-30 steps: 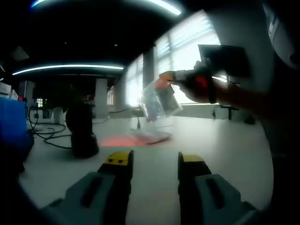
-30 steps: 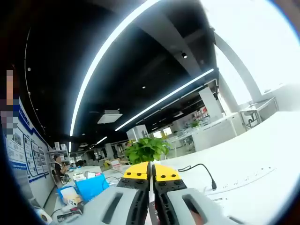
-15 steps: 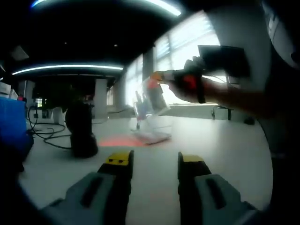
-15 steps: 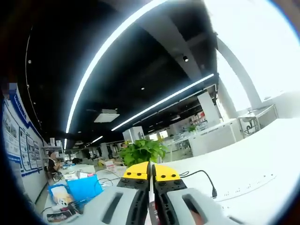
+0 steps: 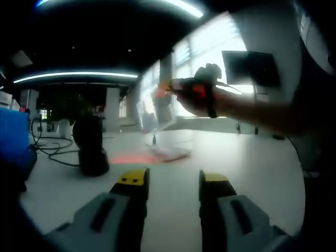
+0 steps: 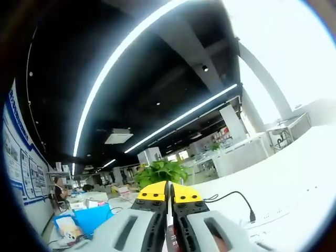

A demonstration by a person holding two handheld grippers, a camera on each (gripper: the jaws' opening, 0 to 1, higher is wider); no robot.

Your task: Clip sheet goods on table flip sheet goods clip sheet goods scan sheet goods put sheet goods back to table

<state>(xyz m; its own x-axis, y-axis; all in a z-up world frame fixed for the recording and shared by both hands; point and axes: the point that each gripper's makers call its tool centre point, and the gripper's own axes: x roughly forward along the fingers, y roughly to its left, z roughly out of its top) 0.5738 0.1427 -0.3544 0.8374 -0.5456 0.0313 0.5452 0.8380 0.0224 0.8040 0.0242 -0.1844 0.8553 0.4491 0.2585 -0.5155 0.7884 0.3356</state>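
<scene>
In the left gripper view, my left gripper [image 5: 172,180] hovers low over the white table [image 5: 252,163], its yellow-tipped jaws open with nothing between them. A hand brings my right gripper [image 5: 176,86] in from the right, above the table. From it hangs a clear plastic sheet pack [image 5: 156,111], blurred. A black stand scanner [image 5: 92,144] stands at left and throws a red glow [image 5: 128,157] on the table. In the right gripper view, my right gripper [image 6: 169,192] points upward, shut on a thin sliver of the sheet pack [image 6: 170,237].
Another flat pack [image 5: 169,153] lies on the table beside the red glow. A blue box [image 5: 13,139] and black cables [image 5: 52,152] sit at the left. A green plant [image 6: 160,170], a cable [image 6: 236,197] and a monitor [image 5: 251,67] stand farther off.
The right gripper has carried the sheet pack left and slightly up, toward the space above the scanner's glow, and the pack has swung. My left gripper has stayed still.
</scene>
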